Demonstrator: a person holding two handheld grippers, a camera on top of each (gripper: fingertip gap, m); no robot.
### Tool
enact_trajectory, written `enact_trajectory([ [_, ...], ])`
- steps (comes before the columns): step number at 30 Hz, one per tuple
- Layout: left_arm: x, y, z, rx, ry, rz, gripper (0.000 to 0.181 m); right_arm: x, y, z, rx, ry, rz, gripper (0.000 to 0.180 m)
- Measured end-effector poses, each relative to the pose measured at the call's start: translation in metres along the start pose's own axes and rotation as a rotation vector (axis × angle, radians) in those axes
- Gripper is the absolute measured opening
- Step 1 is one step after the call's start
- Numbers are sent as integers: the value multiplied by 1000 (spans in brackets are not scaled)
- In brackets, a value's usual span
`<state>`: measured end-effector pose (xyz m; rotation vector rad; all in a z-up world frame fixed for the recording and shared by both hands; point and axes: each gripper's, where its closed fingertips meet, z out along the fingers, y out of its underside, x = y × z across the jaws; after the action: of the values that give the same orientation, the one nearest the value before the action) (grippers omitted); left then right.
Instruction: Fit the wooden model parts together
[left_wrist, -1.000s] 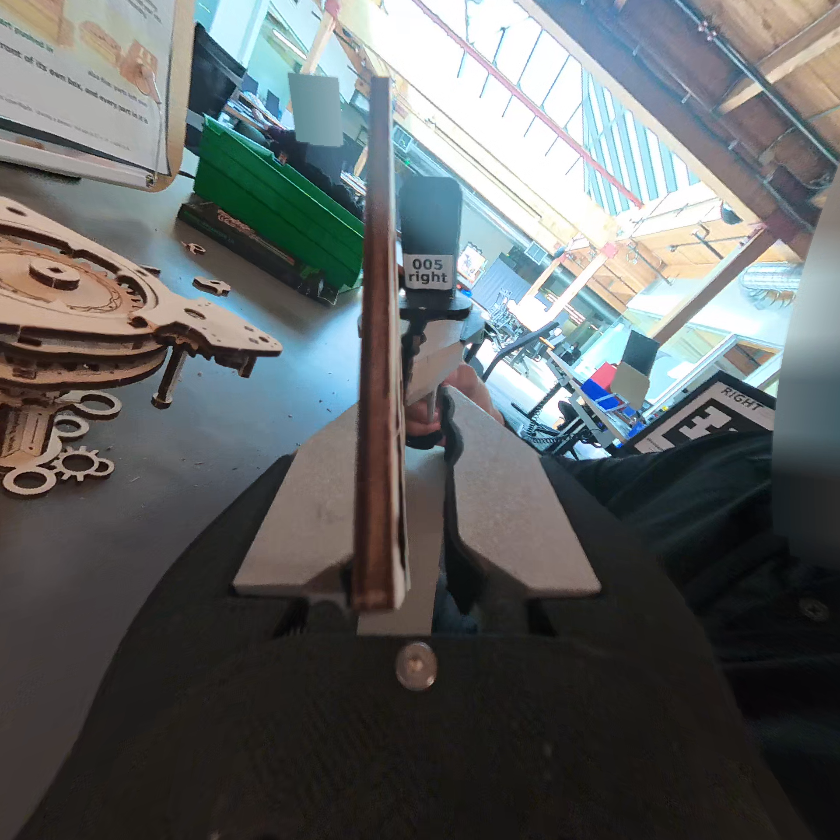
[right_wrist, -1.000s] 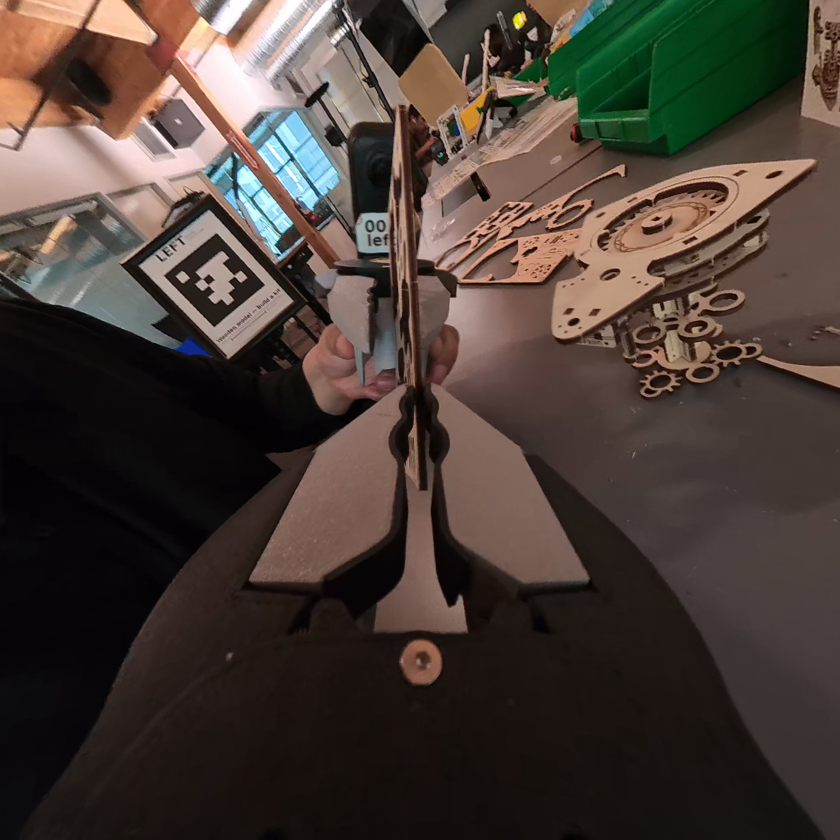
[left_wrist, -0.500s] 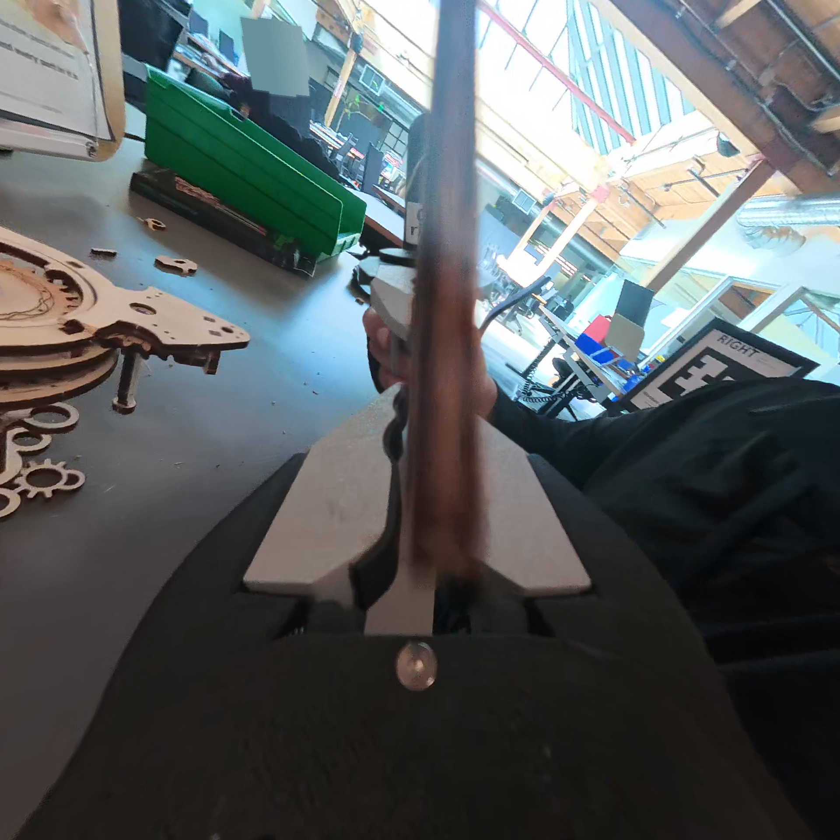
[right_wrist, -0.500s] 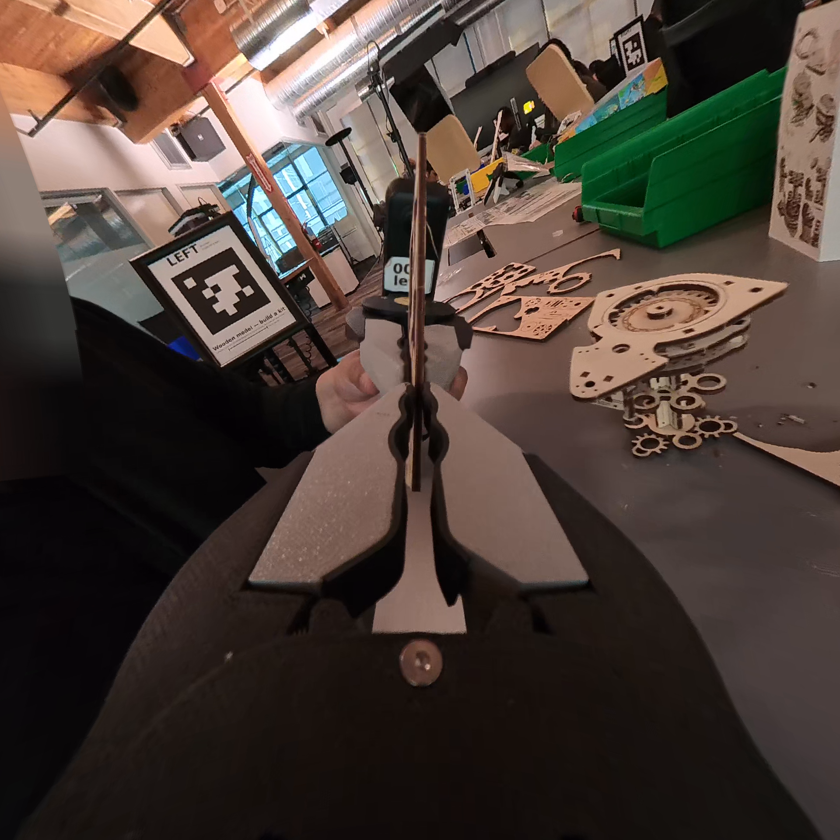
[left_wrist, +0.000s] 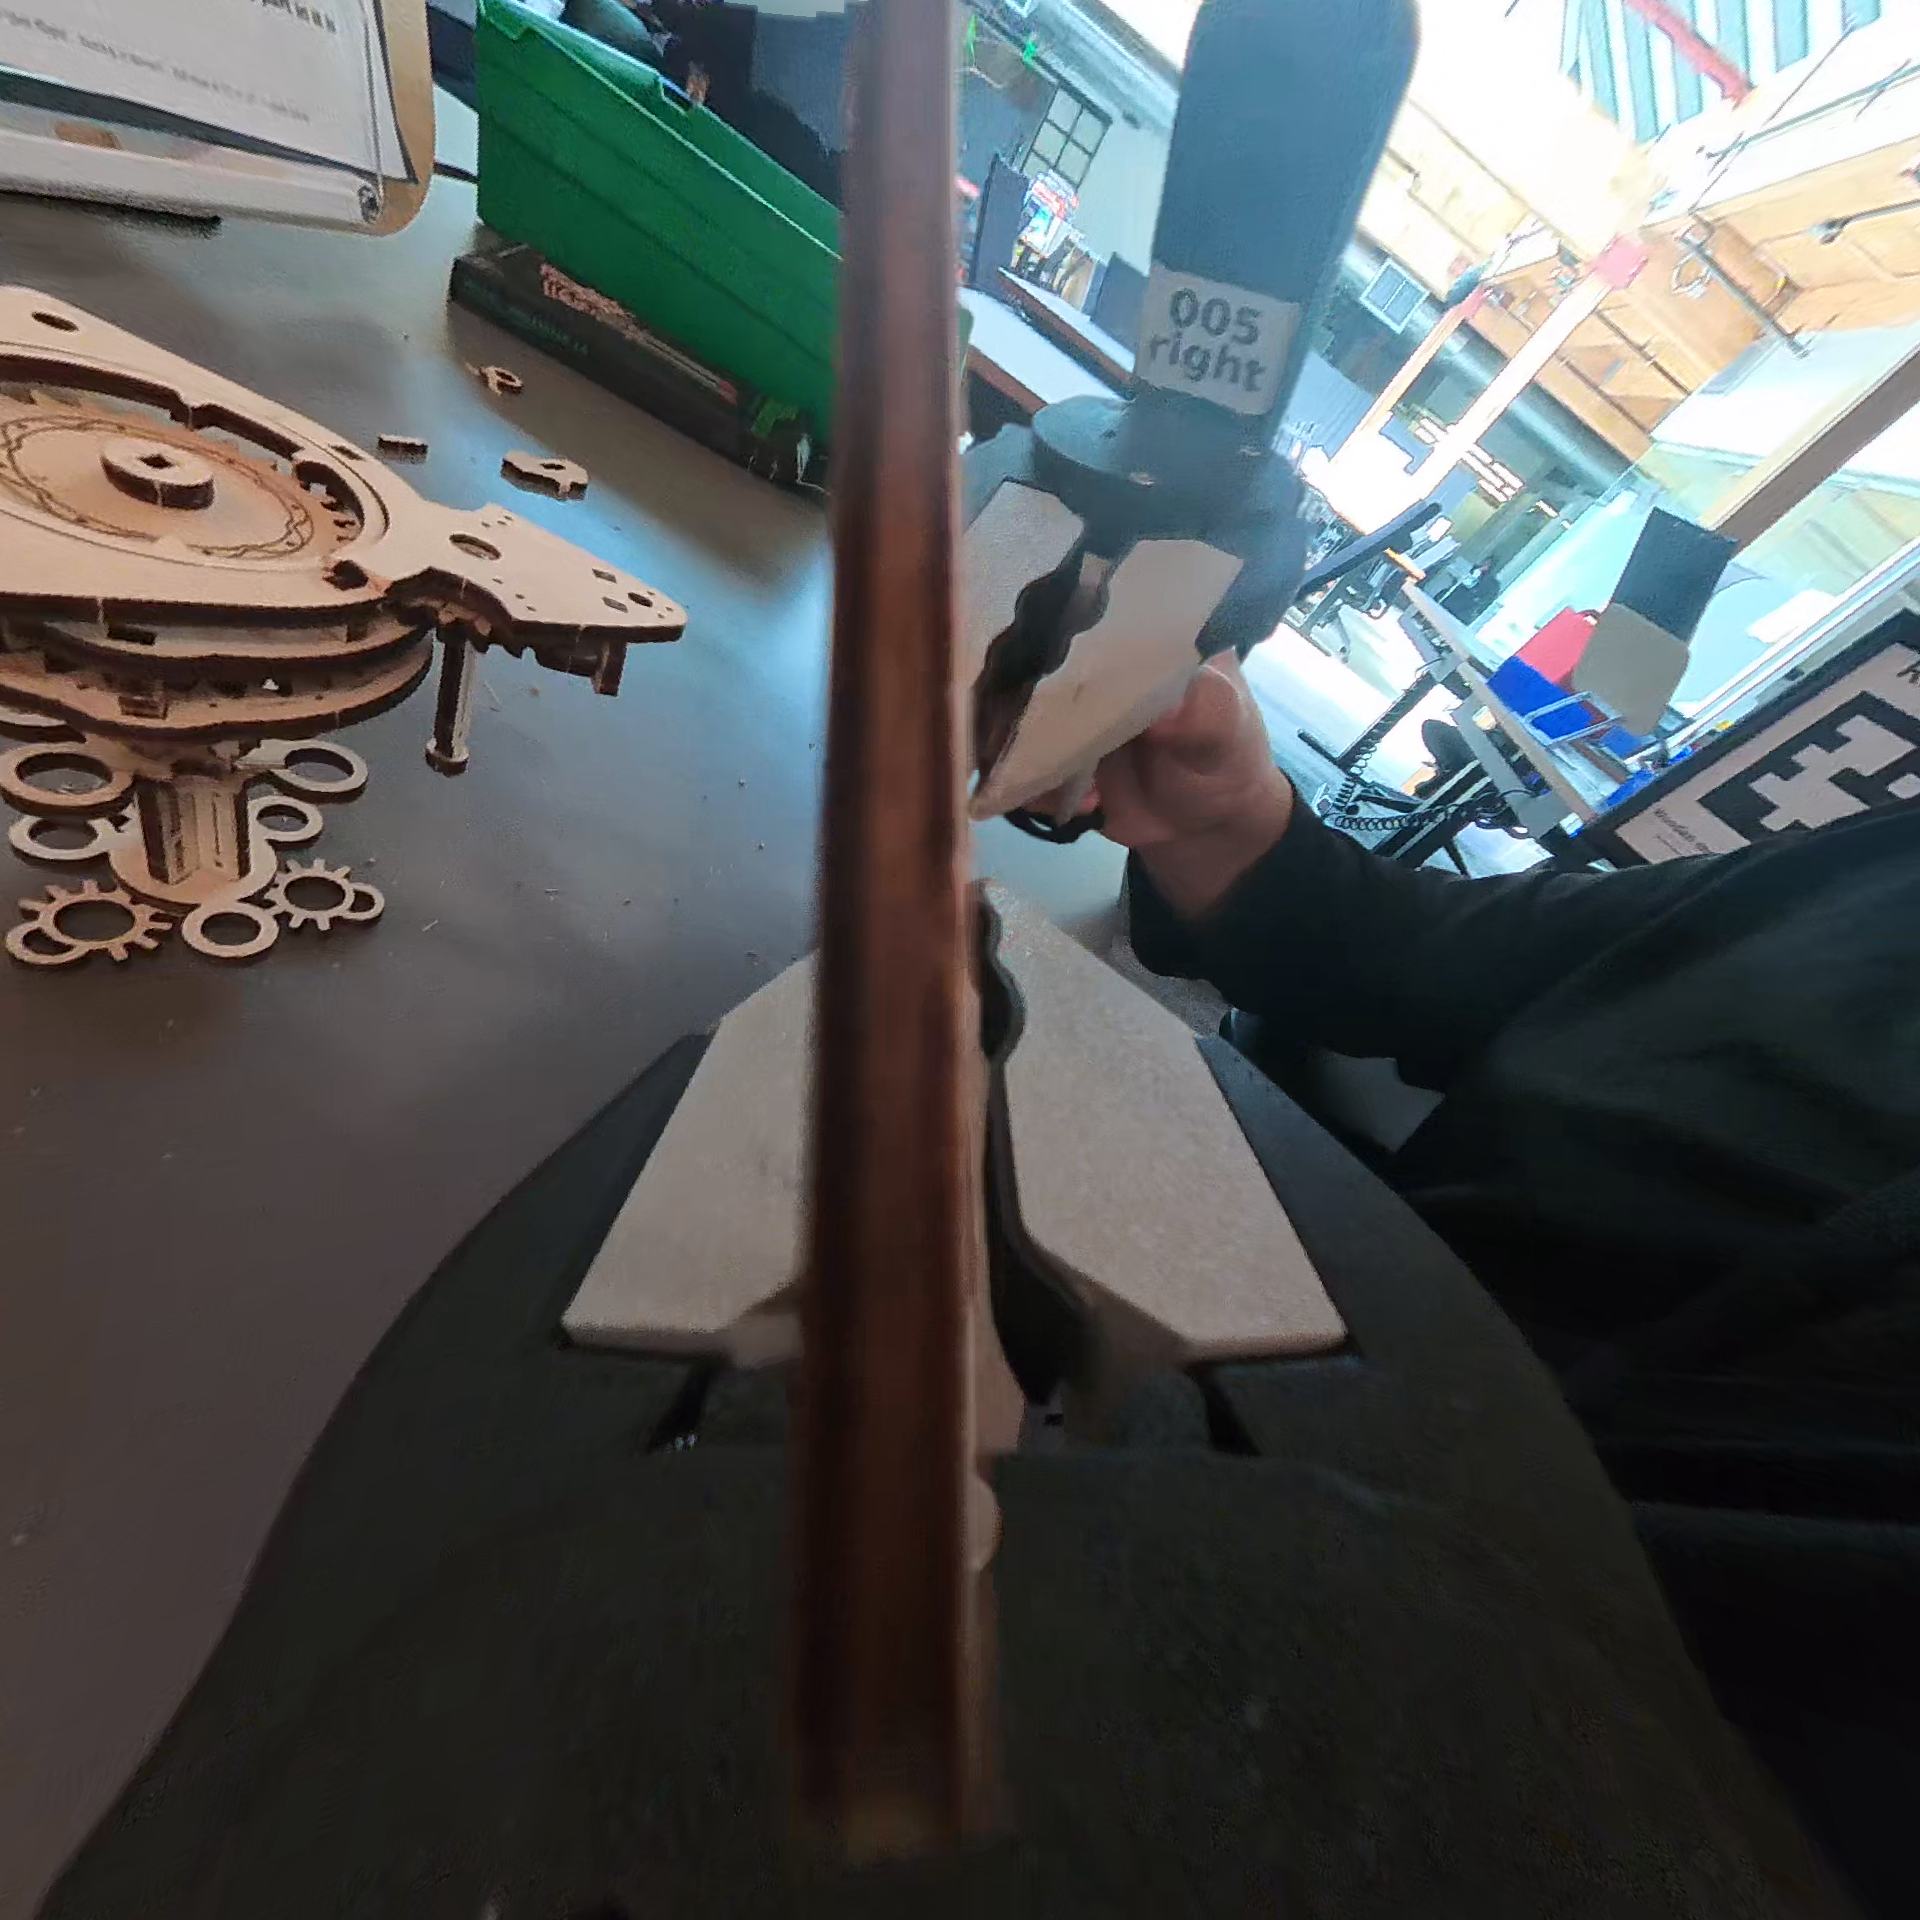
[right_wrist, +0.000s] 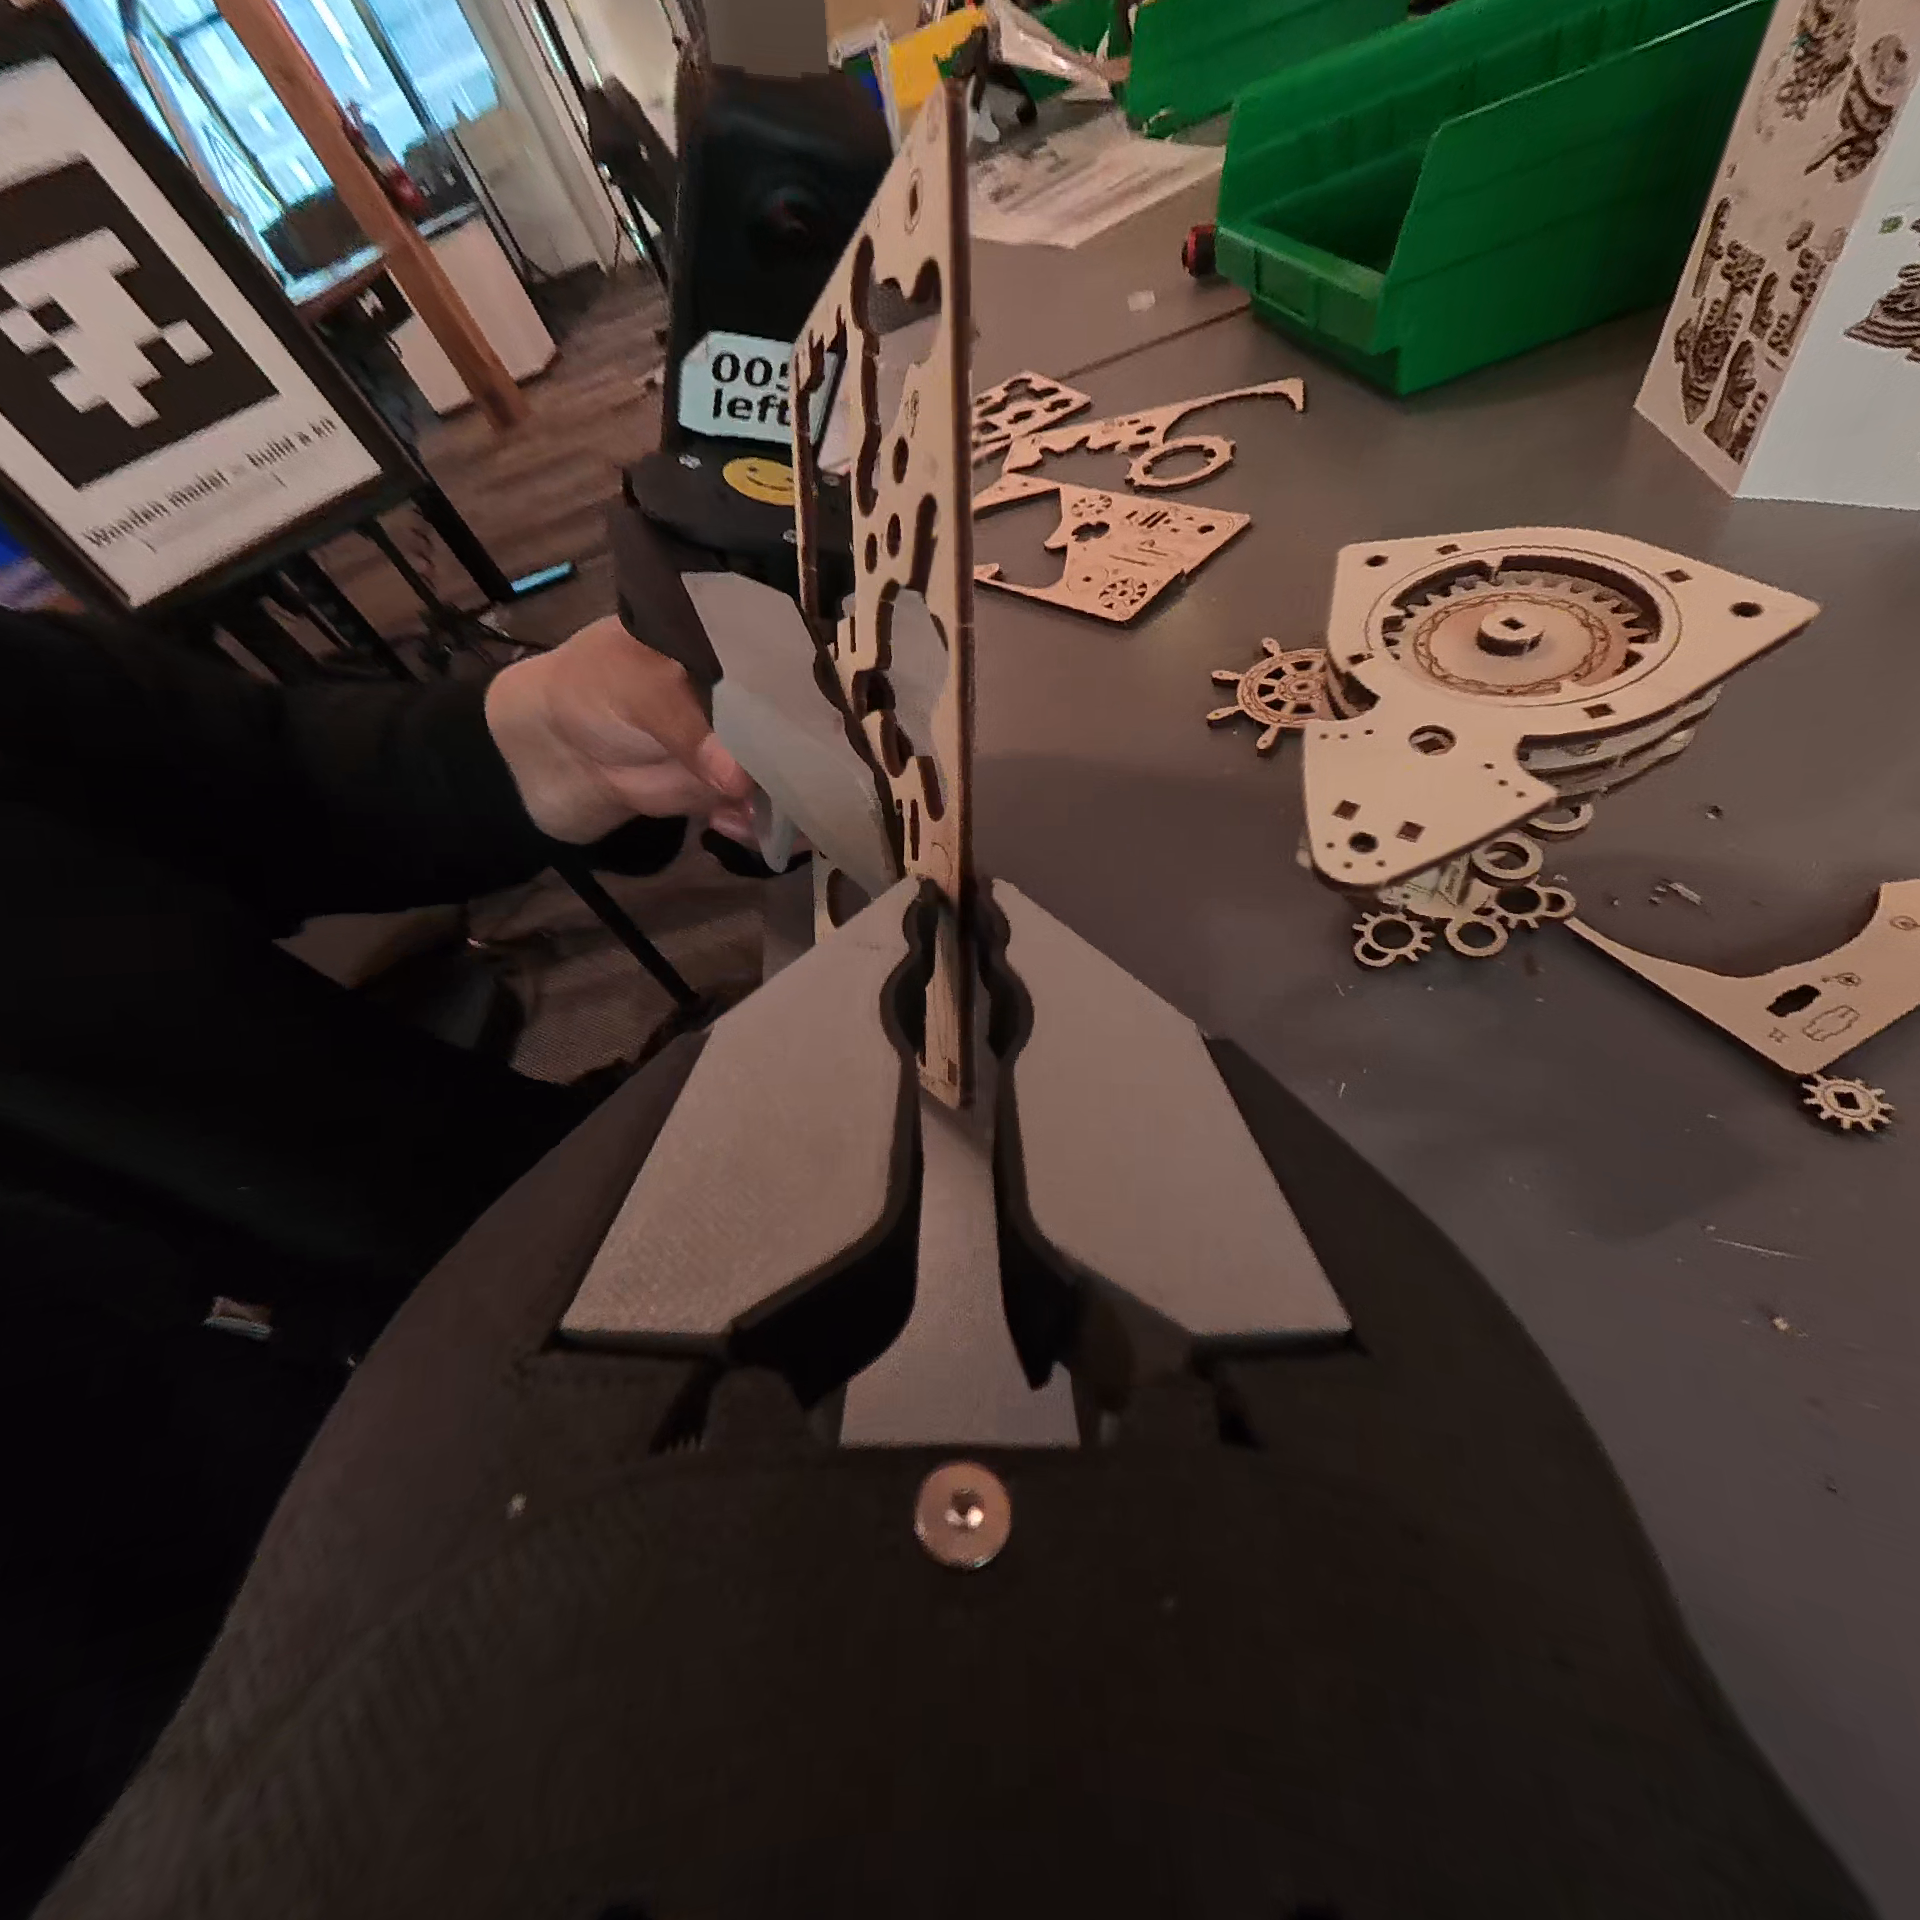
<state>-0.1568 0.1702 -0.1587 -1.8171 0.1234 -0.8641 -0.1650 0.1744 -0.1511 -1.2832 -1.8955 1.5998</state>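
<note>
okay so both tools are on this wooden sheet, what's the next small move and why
Probably lower the wooden sheet flat onto a bare part of the grey table. The right tool and left tool both pinch it on edge in the air, away from the half-built model. It seems mostly punched out, so hunting for a remaining part looks easier with it lying down.

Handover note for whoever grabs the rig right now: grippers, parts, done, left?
Left gripper: shut on the wooden sheet, held upright on edge above the table.
Right gripper: shut on the same sheet at its near end, so both hold it.
Partly built model, with its round geared top, stands on the table to the right, untouched by either gripper. Loose gears and other cut sheets lie around it.
Done: sheet lifted.
Left: free a part from the sheet and fit it to the model.
</note>
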Motion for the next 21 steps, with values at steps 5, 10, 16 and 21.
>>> enact_trajectory([
  [5, 5, -2, -1, 10, 22, -6, 0, -5, -2, 0, 4, 1, 1, 4],
  [10, -1, -7, -5, 44, 9, -18, 0, 3, -4, -5, 29, 15, 37, 1],
  [16, -3, -6, 2, 46, 43, -73, 0, 7, 1, -10, 9, 18, 31, 1],
  [21, -7, -7, 8, 47, 48, -92, 1, 11, 2, -13, 10, -17, 67, 3],
])
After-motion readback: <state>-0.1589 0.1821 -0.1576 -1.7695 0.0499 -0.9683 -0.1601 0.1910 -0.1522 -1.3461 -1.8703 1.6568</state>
